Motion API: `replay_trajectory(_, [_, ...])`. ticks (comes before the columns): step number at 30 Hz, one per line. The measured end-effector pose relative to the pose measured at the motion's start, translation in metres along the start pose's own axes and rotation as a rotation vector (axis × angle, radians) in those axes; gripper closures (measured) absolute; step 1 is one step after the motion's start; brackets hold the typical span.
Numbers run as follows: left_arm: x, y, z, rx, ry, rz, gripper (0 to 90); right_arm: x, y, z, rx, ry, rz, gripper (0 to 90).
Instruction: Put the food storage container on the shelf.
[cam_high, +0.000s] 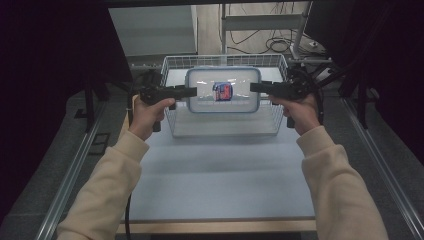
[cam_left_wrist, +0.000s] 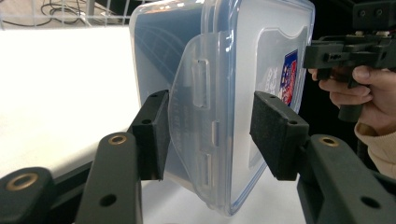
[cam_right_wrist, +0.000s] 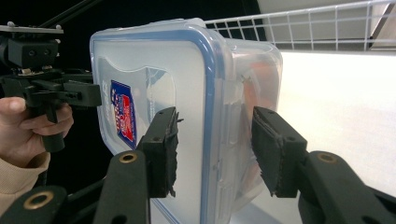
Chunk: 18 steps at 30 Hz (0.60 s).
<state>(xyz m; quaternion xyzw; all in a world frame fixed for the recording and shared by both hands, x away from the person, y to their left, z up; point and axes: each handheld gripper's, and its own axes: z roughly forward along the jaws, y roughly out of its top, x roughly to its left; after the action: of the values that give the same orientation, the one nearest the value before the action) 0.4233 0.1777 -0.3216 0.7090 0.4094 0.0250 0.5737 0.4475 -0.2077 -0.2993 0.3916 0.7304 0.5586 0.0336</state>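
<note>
High view: a clear rectangular plastic food container with a blue-rimmed snap-on lid (cam_high: 223, 90) hangs lid-up above the white wire basket (cam_high: 172, 127) at the far end of the pale grey counter (cam_high: 220, 175), carried between two hands. The left hand-held gripper (cam_high: 192, 92) pinches the container's left end, the right hand-held gripper (cam_high: 254, 87) its right end, each reaching in level from outside the basket's side walls.

From the left hand-held gripper view, the black padded jaws clamp across the container's (cam_left_wrist: 219, 93) end wall over its hinged locking flap (cam_left_wrist: 196, 121). From the right hand-held gripper view, the other pair squeezes the opposite end, one pad on the lid face, one on the underside (cam_right_wrist: 205, 116).

The box looks light and fairly stiff, though its thin walls would likely flex under a hard squeeze. Smooth plastic is slippery, so the foam pads probably matter. The lid rim and the end walls beneath the latches appear the soundest holds; the flaps themselves could pop open if pulled.
</note>
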Motion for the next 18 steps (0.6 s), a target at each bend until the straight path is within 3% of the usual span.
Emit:
replay_trajectory(6, [0.013,0.017,0.008,0.007,-0.004,-0.026,48.9,-0.013,0.022,0.01,0.022,-0.008,0.029,51.9])
replay_trajectory(14, [0.03,0.028,0.019,0.019,-0.011,-0.086,48.8,-0.027,0.034,0.021,0.048,-0.01,0.069,51.9])
replay_trajectory(18, [0.035,0.034,0.023,0.031,-0.006,-0.117,48.8,-0.033,0.038,0.026,0.035,-0.008,0.096,51.8])
